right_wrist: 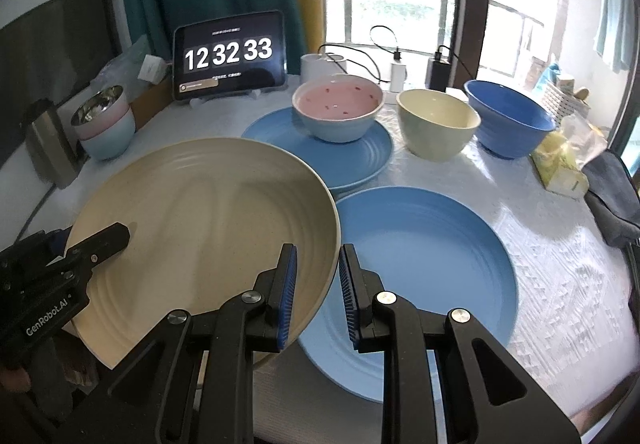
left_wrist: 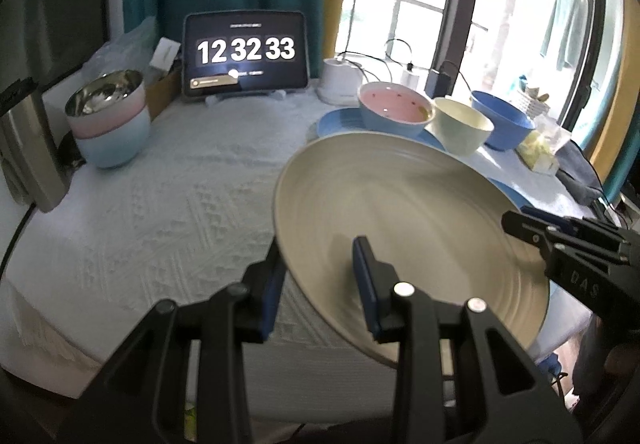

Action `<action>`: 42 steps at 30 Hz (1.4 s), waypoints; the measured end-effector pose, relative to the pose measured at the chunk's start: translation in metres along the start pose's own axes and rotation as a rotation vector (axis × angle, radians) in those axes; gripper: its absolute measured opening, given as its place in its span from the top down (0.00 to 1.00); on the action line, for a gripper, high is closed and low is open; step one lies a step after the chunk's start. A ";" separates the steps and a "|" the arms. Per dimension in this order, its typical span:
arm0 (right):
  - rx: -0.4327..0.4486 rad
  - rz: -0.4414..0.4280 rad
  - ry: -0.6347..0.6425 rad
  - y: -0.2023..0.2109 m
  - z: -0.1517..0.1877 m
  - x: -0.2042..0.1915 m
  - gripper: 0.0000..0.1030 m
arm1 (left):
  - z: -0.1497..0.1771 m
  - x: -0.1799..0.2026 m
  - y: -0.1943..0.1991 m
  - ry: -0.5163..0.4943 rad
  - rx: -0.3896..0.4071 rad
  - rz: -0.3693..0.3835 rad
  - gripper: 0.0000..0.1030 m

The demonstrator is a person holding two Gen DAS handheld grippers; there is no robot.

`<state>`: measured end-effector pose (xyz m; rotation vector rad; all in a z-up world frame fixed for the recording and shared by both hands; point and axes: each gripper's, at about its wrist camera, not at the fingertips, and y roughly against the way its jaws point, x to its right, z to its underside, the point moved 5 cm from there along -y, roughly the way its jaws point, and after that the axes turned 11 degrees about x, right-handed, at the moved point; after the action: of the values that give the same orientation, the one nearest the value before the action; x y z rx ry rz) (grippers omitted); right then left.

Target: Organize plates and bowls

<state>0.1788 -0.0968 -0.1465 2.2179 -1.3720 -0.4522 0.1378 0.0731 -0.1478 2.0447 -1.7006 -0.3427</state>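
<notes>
A large cream plate (left_wrist: 408,212) (right_wrist: 208,228) is lifted and tilted above the table. My left gripper (left_wrist: 320,284) straddles its left rim, one finger above and one below; it also shows in the right wrist view (right_wrist: 96,244). My right gripper (right_wrist: 318,284) straddles the plate's right rim, with a small gap beside the outer pad; it also shows in the left wrist view (left_wrist: 532,228). A blue plate (right_wrist: 420,264) lies under the cream plate's right side. Behind it, a second blue plate (right_wrist: 360,160) carries a pink-lined bowl (right_wrist: 338,112). A cream bowl (right_wrist: 438,124) and a blue bowl (right_wrist: 510,120) stand at the right.
Stacked pink and blue bowls with a steel bowl on top (left_wrist: 110,116) stand at the back left beside a metal flask (left_wrist: 28,148). A tablet clock (left_wrist: 245,52), chargers and cables line the back edge. A yellow packet (right_wrist: 560,164) and dark cloth (right_wrist: 616,192) lie at the right.
</notes>
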 end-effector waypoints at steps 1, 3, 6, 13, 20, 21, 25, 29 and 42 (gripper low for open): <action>0.001 0.001 -0.005 0.001 0.001 0.003 0.77 | 0.000 0.003 0.000 -0.005 0.000 0.002 0.66; 0.005 0.003 -0.014 0.004 0.003 0.008 0.77 | 0.000 0.009 0.001 -0.014 0.000 0.005 0.66; 0.011 0.007 -0.028 0.008 0.005 0.016 0.77 | -0.001 0.019 0.002 -0.029 0.003 0.010 0.66; 0.023 0.022 -0.067 0.016 0.009 0.037 0.77 | 0.001 0.044 0.003 -0.074 0.000 0.034 0.66; 0.035 0.036 -0.103 0.024 0.015 0.059 0.77 | 0.003 0.066 0.003 -0.111 -0.006 0.045 0.66; 0.036 0.037 -0.109 0.025 0.016 0.062 0.77 | 0.003 0.069 0.003 -0.117 -0.007 0.047 0.66; 0.040 0.044 -0.128 0.028 0.020 0.074 0.77 | 0.005 0.083 0.002 -0.141 -0.013 0.057 0.66; 0.045 0.053 -0.149 0.031 0.024 0.087 0.77 | 0.006 0.096 0.000 -0.161 -0.021 0.066 0.66; 0.036 0.093 -0.198 0.032 0.037 0.129 0.77 | 0.016 0.135 -0.018 -0.211 -0.077 0.110 0.66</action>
<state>0.1924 -0.2333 -0.1621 2.1740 -1.5895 -0.6323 0.1734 -0.0588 -0.1575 1.9065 -1.8837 -0.5958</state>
